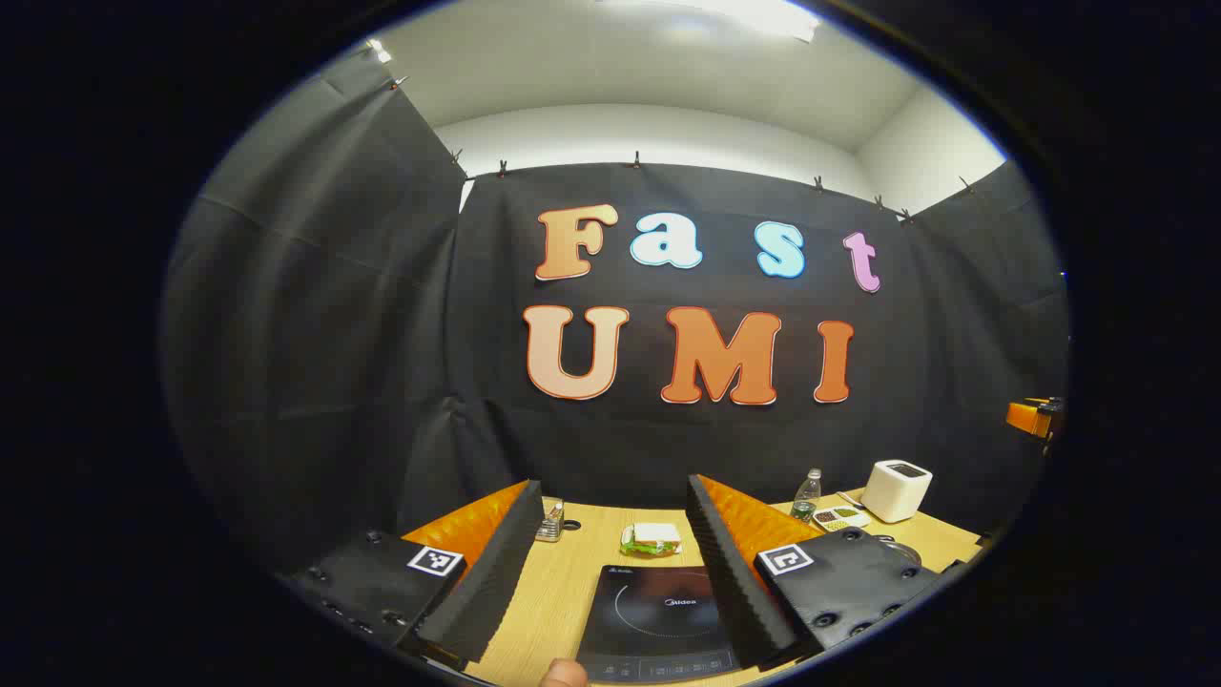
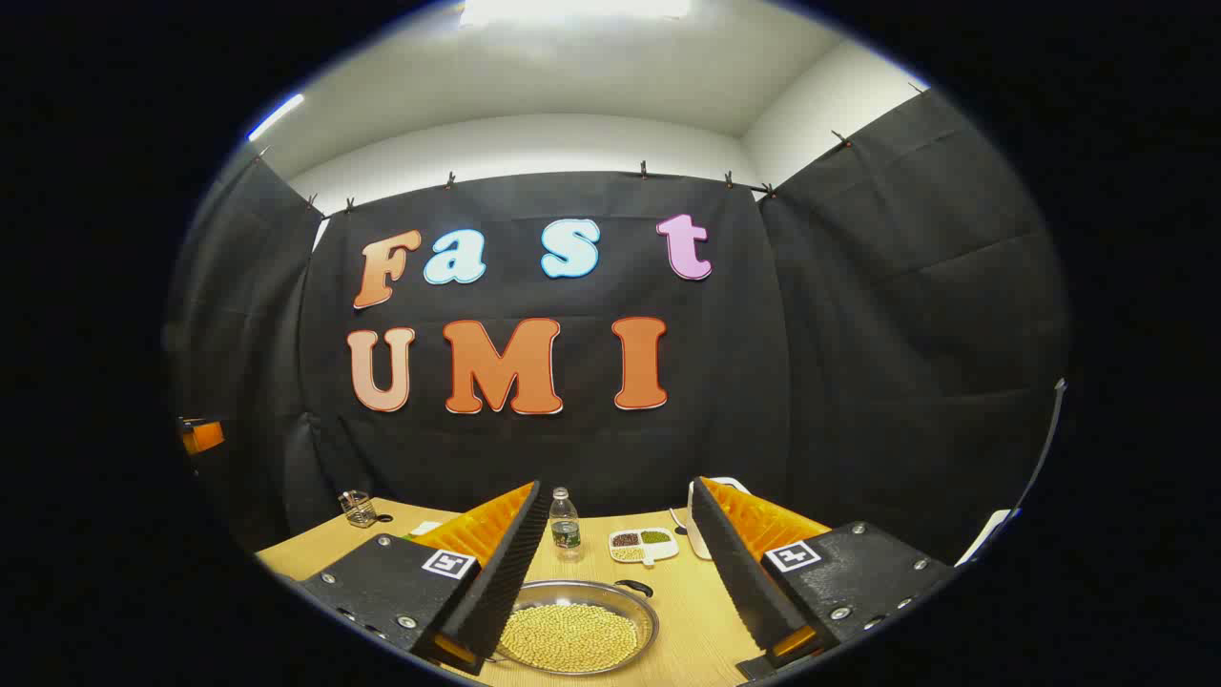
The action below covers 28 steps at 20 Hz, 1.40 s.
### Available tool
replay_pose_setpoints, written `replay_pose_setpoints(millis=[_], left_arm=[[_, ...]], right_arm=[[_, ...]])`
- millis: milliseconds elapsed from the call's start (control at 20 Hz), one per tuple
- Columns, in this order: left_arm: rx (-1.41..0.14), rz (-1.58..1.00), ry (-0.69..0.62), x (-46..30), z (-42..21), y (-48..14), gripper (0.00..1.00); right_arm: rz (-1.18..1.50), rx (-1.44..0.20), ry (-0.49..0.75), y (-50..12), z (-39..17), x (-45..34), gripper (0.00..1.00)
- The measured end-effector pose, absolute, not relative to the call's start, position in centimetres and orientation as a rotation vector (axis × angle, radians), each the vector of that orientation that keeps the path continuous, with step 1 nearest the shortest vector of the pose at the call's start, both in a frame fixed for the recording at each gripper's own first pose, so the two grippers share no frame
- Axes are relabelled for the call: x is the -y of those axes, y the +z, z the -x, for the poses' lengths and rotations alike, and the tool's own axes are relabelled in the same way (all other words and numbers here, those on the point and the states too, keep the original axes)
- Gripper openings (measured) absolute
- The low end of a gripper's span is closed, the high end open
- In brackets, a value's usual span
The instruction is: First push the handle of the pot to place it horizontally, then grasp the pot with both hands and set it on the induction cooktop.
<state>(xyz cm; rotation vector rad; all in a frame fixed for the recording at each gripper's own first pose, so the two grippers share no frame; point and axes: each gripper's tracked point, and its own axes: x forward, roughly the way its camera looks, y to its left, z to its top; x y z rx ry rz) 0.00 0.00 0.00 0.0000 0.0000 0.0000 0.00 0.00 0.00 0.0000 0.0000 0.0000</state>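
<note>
The left gripper (image 1: 610, 563) is held wide open above the induction cooktop (image 1: 658, 615) on the table (image 1: 563, 582). The right gripper (image 2: 620, 563) is likewise spread wide, with the pot (image 2: 577, 625) of beans seen near, between its fingers.

black cloth walls (image 1: 315, 315) clipped along top, white ceiling (image 2: 572, 72) lit, wooden table (image 1: 563, 596).

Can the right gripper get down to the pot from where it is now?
Probably yes. The right gripper is open, and the pot of yellow beans lies between its fingers on the table, with nothing in between.
</note>
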Motion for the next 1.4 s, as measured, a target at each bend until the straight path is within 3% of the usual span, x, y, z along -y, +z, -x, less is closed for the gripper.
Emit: replay_pose_setpoints(millis=[650,700,850,900,950,1000,1050,1200,1400], left_arm=[[0.013,0.003,0.011,-0.8,0.8,0.1,0.97],[0.015,0.003,0.014,-0.9,0.8,0.1,0.97],[0.018,0.004,0.014,-0.8,1.0,0.2,0.97],[0.017,0.003,0.009,-0.6,1.1,0.1,0.97],[0.017,0.0,0.006,-0.4,1.2,0.1,0.97],[0.016,-0.002,0.004,-0.5,1.2,-0.1,0.97],[0.015,-0.002,0.001,-0.5,1.2,-0.1,0.97],[0.006,-0.002,0.0,-0.5,1.4,-0.4,0.97],[-0.009,0.008,-0.022,-0.1,1.6,-0.8,0.97]], right_arm=[[0.012,-0.01,0.026,-0.5,-0.2,-0.7,0.94],[0.018,-0.011,0.026,-0.7,-0.2,-0.9,1.0],[0.049,-0.024,0.038,-1.6,0.1,-1.2,0.87],[0.063,-0.035,0.042,-2.2,0.1,-1.3,0.7],[0.067,-0.044,0.05,-2.8,0.3,-1.4,0.7],[0.063,-0.052,0.06,-3.4,0.6,-1.7,0.57],[0.054,-0.065,0.071,-4.1,0.9,-1.9,0.55],[0.032,-0.101,0.082,-6.5,1.2,-2.1,0.29],[-0.009,-0.162,0.102,-9.9,1.6,-2.7,0.13]])
